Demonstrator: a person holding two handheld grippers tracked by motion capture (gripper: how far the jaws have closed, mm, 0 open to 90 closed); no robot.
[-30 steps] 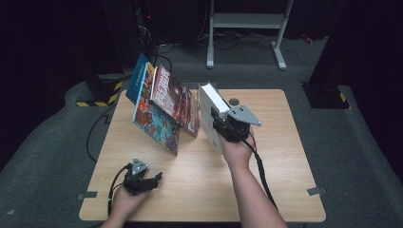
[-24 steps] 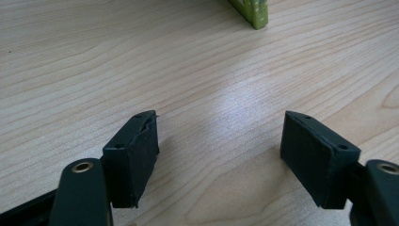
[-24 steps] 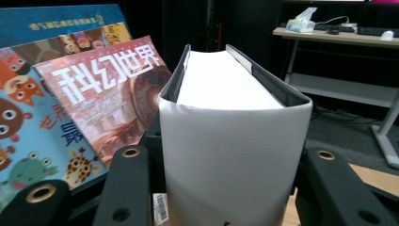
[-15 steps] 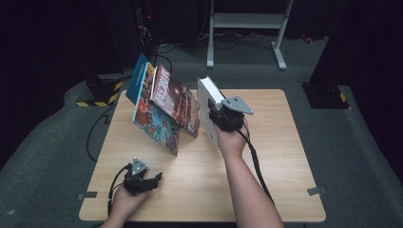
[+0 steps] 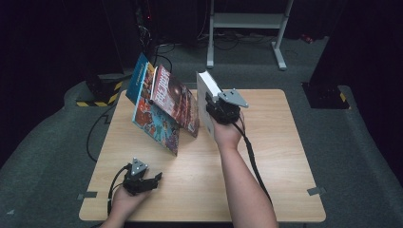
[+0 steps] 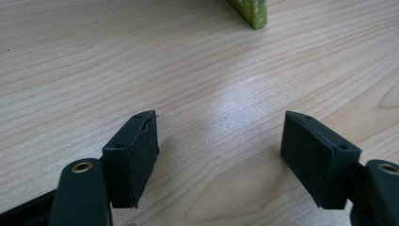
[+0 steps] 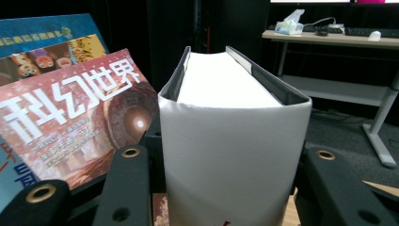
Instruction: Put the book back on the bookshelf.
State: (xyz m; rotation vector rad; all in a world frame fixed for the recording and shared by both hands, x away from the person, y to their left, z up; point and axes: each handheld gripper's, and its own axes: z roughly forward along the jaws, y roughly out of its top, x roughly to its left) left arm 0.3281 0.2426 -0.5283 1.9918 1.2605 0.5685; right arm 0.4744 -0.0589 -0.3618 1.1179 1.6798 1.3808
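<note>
High view, right gripper (image 5: 212,105) clamped on upright white book (image 5: 205,97), left gripper (image 5: 154,179) open, empty

The high view looks forward and down on the tabletop (image 5: 266,156). Each tool camera sits close behind its jaws; the right one shares the leaning magazines (image 7: 70,117), probably.

- Leaning magazines (image 5: 164,107) block the desk's (image 5: 280,156) far-left part.
- The upright white book (image 5: 205,95) stands just beside them, leaving a narrow gap.
- Right half and near edge lie bare.
</note>
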